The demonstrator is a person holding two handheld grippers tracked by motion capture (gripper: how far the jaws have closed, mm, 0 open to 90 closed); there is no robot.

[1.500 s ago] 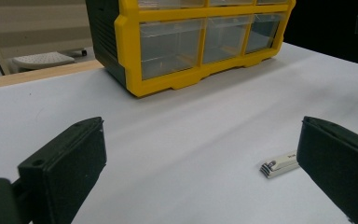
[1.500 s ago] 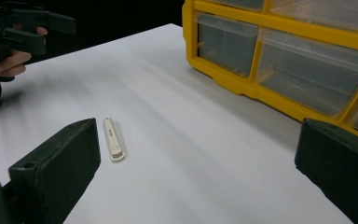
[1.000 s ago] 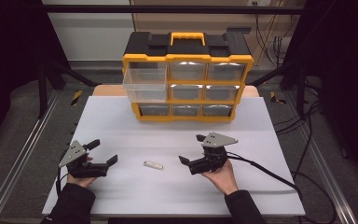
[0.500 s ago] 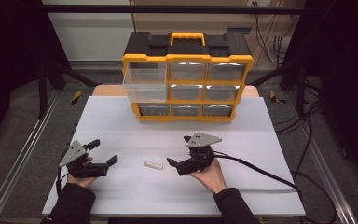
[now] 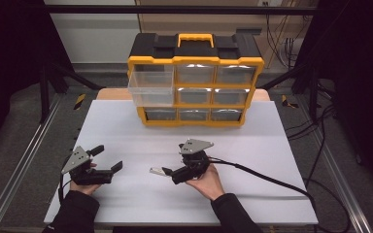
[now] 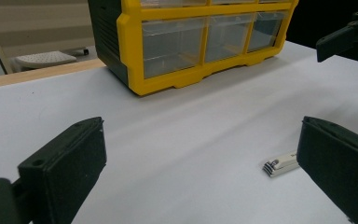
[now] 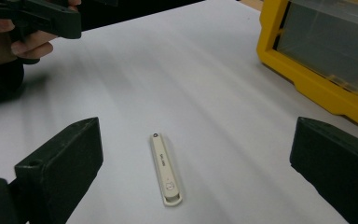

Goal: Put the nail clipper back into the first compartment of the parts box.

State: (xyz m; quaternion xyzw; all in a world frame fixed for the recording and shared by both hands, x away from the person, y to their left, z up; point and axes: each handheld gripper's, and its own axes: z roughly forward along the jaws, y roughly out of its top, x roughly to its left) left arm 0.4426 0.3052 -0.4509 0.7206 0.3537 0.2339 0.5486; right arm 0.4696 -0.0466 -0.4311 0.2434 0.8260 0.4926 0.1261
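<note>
A small flat white stick lies on the white table, left of centre near the front. My right gripper is open right beside it, jaws pointing left. In the right gripper view the stick lies lengthwise on the table between the two spread jaws of that gripper, touching neither. My left gripper is open and empty at the front left. In the left gripper view the stick's end peeks out beside the right jaw of the open gripper.
A yellow and black drawer organizer stands at the back of the table, with clear drawers. Its top left drawer is pulled out. A black cable trails right from the right gripper. Dark stands and cables flank the table.
The right gripper has moved left across the table until its open jaws reach the white stick. The left gripper and the stick have stayed put.
</note>
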